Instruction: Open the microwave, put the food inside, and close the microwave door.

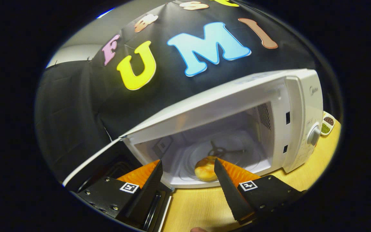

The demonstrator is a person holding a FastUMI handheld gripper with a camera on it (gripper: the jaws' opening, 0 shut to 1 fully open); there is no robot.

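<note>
1. We note the microwave door [108, 161] swung fully open, lying out past the left finger, its dark window facing up.
2. The gripper [188, 167] sits low over the wooden table [198, 206], just in front of the microwave [237, 106]. Its jaws stand apart with nothing between them; the left finger [147, 183] crosses the hinge side of the opening.
3. The food, a round golden bun [204, 168], rests on the glass turntable [237, 151] inside the cavity, just beyond the fingertips and beside the right finger [233, 190]. We cannot tell whether that finger touches it.
4. We judge the placing step done: bun inside, jaws empty.
5. Next move, in our view: back clear of the cavity, go around to the door's outer face, and push it shut.
6. Further right, the control knob [313, 135] and a small dish [328, 124] behind the microwave.
</note>
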